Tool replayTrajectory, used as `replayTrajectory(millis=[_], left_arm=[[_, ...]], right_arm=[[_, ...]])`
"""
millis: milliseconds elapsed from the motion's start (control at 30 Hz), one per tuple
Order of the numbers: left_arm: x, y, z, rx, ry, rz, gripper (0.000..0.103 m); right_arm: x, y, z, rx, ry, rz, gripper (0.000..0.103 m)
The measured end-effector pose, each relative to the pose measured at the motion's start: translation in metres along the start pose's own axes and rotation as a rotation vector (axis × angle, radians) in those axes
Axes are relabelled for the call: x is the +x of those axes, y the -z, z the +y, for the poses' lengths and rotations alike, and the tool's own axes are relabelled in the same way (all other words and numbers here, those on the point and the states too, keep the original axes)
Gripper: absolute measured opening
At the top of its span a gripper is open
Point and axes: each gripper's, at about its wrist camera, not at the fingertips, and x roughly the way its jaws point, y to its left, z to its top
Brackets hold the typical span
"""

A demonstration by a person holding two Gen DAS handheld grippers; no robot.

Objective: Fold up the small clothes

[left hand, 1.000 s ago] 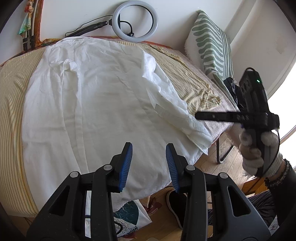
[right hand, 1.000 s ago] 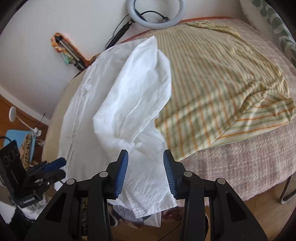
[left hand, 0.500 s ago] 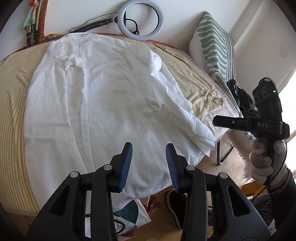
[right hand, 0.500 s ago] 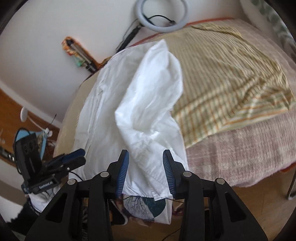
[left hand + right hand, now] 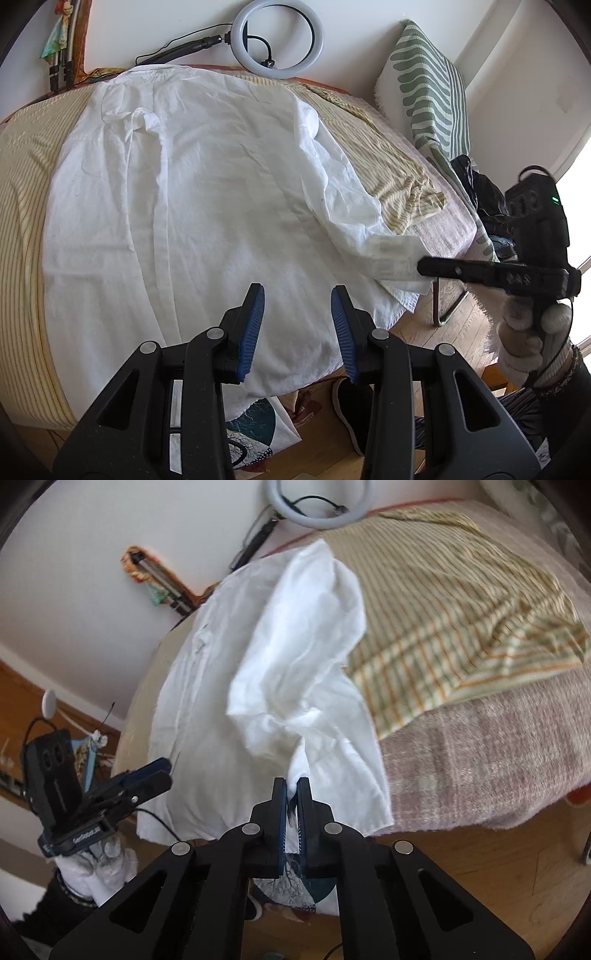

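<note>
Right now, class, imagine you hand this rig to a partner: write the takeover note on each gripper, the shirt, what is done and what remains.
Right gripper: jaws have just closed, pinching the cuff end of the white shirt's sleeve.
Left gripper: open, empty, above the shirt's lower hem.
Shirt: spread flat on the striped cloth over the bed, hem hanging off the near edge.
Done: sleeve grasped.
Left: probably carry the sleeve across the body, then fold the rest.

Soft daylight from a blown-out window at right; fisheye-curved edges, right wrist view motion-blurred.
</note>
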Motion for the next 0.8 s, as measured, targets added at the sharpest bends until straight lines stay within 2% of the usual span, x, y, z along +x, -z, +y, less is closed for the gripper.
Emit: replayTrajectory(millis=[133, 233, 367, 433, 533, 567, 633, 700, 767, 800], left_arm=[[-0.003, -0.003, 0.009, -0.042, 0.011, -0.009, 0.038], [-0.006, -0.004, 0.015, -0.073, 0.03, -0.012, 0.038], [-0.005, 0.001, 0.014, -0.118, 0.108, 0.004, 0.038], [0.0, 0.005, 0.008, -0.114, 0.109, 0.01, 0.044], [0.013, 0.008, -0.002, -0.094, 0.106, 0.026, 0.044], [0.017, 0.01, -0.005, -0.09, 0.096, 0.023, 0.044], [0.024, 0.013, -0.008, -0.073, 0.063, 0.016, 0.044], [0.031, 0.017, -0.011, -0.062, 0.049, 0.013, 0.044], [0.037, 0.021, -0.013, -0.069, 0.046, 0.009, 0.042], [0.039, 0.023, -0.014, -0.075, 0.038, 0.003, 0.036]], right_arm=[[0.01, 0.017, 0.048, -0.206, -0.142, 0.081, 0.008], [0.017, 0.025, 0.072, -0.304, -0.144, 0.127, 0.011], [0.008, 0.01, 0.069, -0.307, -0.093, 0.087, 0.012], [0.002, -0.011, 0.059, -0.274, -0.051, 0.049, 0.012], [-0.008, -0.059, 0.044, -0.232, -0.019, -0.001, 0.015], [-0.008, -0.075, 0.043, -0.239, -0.003, -0.013, 0.02], [-0.004, -0.109, 0.047, -0.277, 0.052, -0.034, 0.05], [0.004, -0.143, 0.046, -0.297, 0.107, -0.048, 0.052], [0.021, -0.177, 0.04, -0.274, 0.117, -0.023, 0.052], [0.032, -0.191, 0.038, -0.267, 0.131, -0.002, 0.052]])
